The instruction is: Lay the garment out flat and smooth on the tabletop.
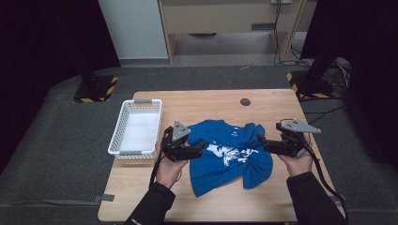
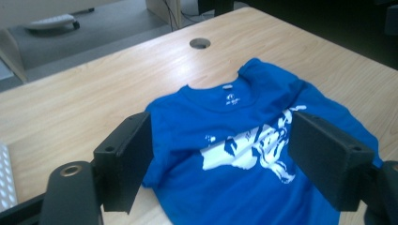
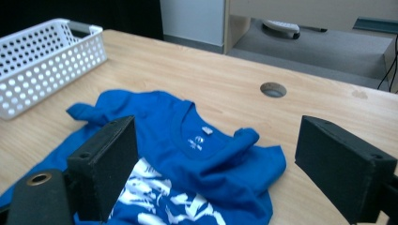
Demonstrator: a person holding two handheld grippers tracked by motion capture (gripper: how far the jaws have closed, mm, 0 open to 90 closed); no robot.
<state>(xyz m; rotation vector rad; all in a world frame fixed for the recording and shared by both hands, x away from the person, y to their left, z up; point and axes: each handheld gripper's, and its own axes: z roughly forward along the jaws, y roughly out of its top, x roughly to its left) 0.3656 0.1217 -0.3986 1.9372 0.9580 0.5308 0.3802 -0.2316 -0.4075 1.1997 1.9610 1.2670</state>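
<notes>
Table [image 1: 225, 101]: wood, grey carpet | shirt [image 1: 230, 157], basket [image 1: 136, 127] | both fingers spread, empty

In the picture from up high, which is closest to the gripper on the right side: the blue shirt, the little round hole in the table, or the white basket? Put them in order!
Measured from the right gripper in the high view:
1. Blue shirt: right at its jaw tips, mid-table.
2. Round hole: farther back, near the table's far edge.
3. White basket: farthest, across the shirt at the table's left edge.
</notes>
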